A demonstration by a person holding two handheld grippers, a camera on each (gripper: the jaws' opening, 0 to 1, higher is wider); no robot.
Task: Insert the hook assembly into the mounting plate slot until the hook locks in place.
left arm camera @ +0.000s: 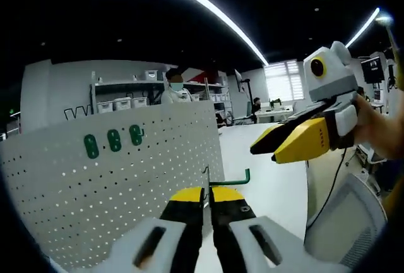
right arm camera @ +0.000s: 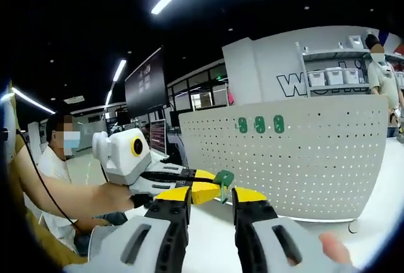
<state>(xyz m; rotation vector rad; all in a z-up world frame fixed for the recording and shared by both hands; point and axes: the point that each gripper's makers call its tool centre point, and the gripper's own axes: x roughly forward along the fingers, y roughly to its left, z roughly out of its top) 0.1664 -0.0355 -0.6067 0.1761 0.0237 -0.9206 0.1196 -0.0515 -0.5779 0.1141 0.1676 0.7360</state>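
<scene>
**Hook held near pegboard**

Left gripper view: left gripper (left arm camera: 207, 198) is pinching the green hook (left arm camera: 228, 179), jaws narrow, just beside the white pegboard (left arm camera: 113, 184). Right gripper (left arm camera: 268, 148) is hovering apart, nearly closed.

Right gripper view: right gripper (right arm camera: 211, 198) is sitting slightly parted, gripping nothing, near the hook (right arm camera: 223, 180) before the pegboard (right arm camera: 303, 159).

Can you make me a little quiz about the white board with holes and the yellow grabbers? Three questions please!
1. How many green pieces sit on the white pegboard? A two, B three, C five.
2. True or false: the right gripper is holding the hook.
3. Fill the gap: the hook's tip is coloured ____.

Key: 1 B. 2 false: the left gripper is shut on the hook, and the right gripper is open, holding nothing. 3 green.
</scene>
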